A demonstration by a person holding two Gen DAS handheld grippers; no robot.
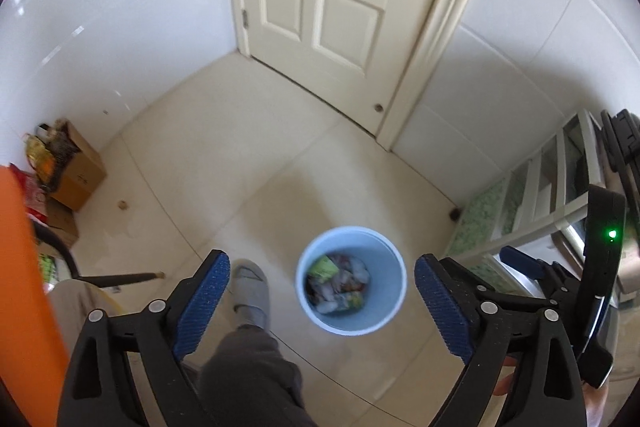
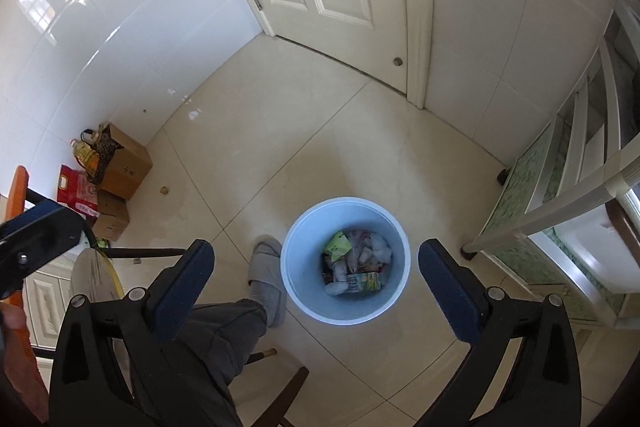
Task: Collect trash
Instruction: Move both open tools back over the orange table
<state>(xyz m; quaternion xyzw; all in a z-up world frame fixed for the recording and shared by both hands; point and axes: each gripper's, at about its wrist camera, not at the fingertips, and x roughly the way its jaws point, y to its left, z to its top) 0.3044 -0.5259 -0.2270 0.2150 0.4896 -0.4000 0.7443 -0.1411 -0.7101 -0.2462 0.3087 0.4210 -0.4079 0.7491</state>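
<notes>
No text can be read in either wrist view. The green carton (image 2: 366,283) in the bin (image 2: 296,291) and the red bag (image 2: 78,193) by the wall carry print, too small and blurred to make out. The cardboard box (image 2: 126,167) shows a small dark mark, unreadable.

— Straight down to the pale blue bin (image 2: 346,261): open air, bare tiled floor (image 2: 280,131) beyond.
— Close left, slippered foot (image 2: 267,279) and trouser leg (image 2: 208,343). Right, white shelf rack (image 2: 560,227); far left, cardboard boxes (image 2: 124,167).
</notes>
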